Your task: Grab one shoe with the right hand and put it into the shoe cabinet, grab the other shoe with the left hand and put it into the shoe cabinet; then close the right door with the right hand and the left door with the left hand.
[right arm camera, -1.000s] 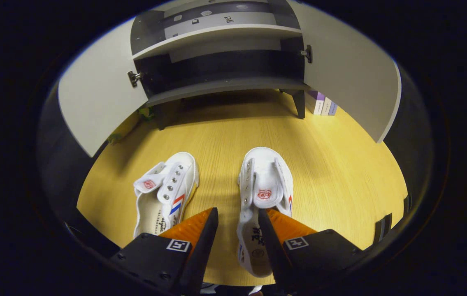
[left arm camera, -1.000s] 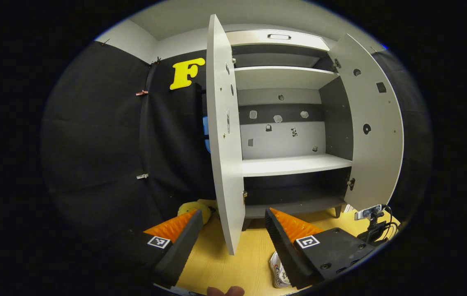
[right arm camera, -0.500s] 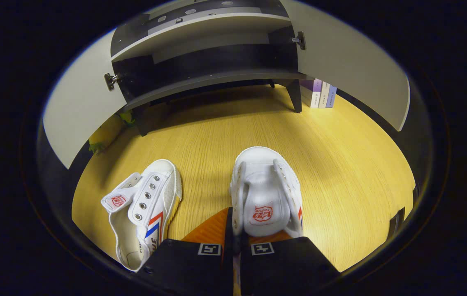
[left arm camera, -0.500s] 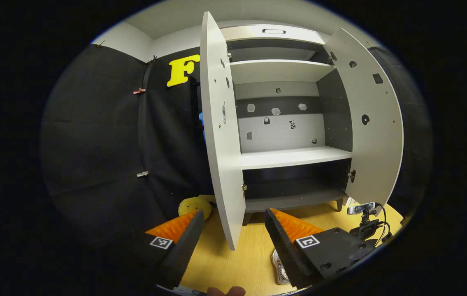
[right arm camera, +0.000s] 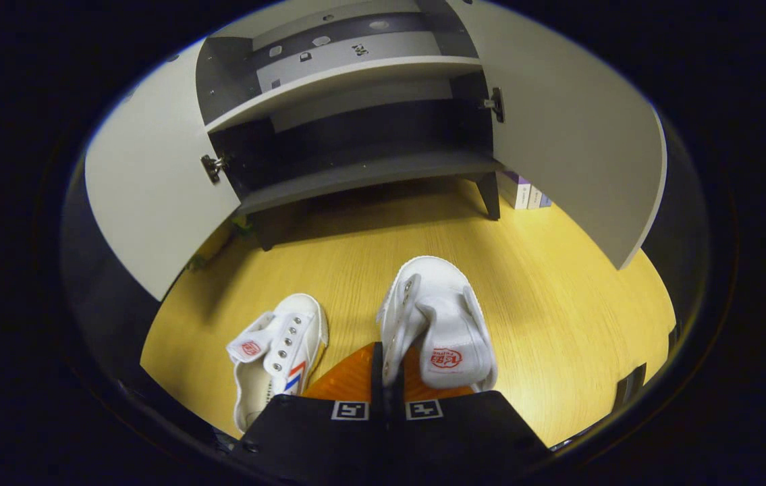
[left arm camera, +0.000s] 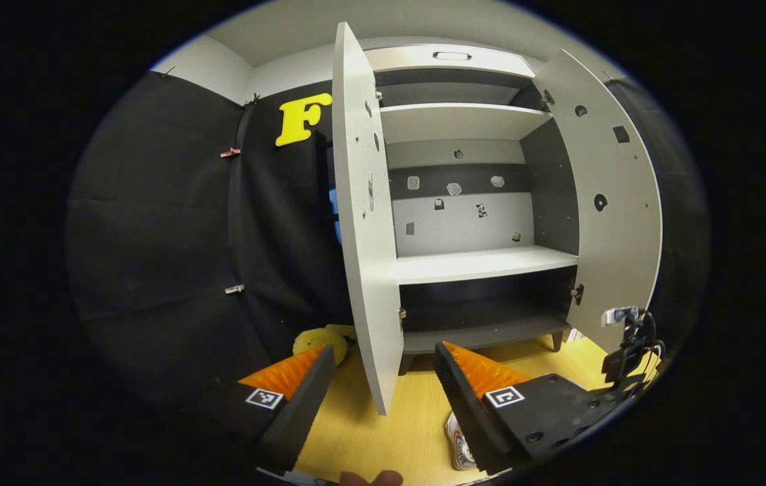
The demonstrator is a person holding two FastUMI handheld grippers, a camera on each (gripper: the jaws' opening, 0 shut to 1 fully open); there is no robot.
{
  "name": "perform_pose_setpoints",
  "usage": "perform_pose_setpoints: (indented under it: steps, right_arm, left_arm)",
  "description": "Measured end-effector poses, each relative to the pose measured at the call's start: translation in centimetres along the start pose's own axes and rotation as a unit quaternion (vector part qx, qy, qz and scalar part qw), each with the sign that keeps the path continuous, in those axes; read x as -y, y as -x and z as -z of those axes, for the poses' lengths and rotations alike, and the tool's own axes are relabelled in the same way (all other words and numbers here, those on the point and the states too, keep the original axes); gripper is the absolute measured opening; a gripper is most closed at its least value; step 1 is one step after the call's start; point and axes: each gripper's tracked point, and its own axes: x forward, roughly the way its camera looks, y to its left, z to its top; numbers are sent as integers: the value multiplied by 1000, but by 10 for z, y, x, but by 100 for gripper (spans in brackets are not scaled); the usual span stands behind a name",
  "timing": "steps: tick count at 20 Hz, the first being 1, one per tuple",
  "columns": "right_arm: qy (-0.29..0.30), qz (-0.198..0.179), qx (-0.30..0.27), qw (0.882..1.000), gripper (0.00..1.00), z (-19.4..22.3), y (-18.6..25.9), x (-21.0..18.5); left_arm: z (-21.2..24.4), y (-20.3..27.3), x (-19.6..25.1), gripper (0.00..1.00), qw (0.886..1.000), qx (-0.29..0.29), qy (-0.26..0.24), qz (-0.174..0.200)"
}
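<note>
The floor (right arm camera: 558, 297) is yellow wood, and black cloth hangs around the booth. The shoe cabinet (right arm camera: 362, 169) stands on little legs with both doors wide open, and its bottom shelf is dark. Some books (right arm camera: 524, 196) lean by its right leg. The right hand-held gripper (right arm camera: 388, 378) pinches the side of one white shoe (right arm camera: 440, 324), whose toe points at the cabinet. The other shoe (right arm camera: 281, 351) lies on the floor just beside it, toe also toward the cabinet. The left hand-held gripper (left arm camera: 383, 378) is spread wide, holding nothing, facing the left door (left arm camera: 366, 236).
</note>
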Motion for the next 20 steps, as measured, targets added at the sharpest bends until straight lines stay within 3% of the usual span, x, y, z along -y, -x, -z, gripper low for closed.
perform_pose_setpoints:
  steps: [6, 11, 20]
  right_arm:
    - [15, -26, 58, 998, 5, -113, 57, -35]
    - [27, -40, 103, 994, 5, -222, 78, -68]
    - [87, -18, 140, 986, 5, -380, 16, -94]
  left_arm:
    - [-5, -6, 7, 93, 1000, 10, 9, 8]
    - [-8, -10, 15, 93, 1000, 14, 12, 17]
    - [5, -21, 19, 93, 999, 5, 15, 33]
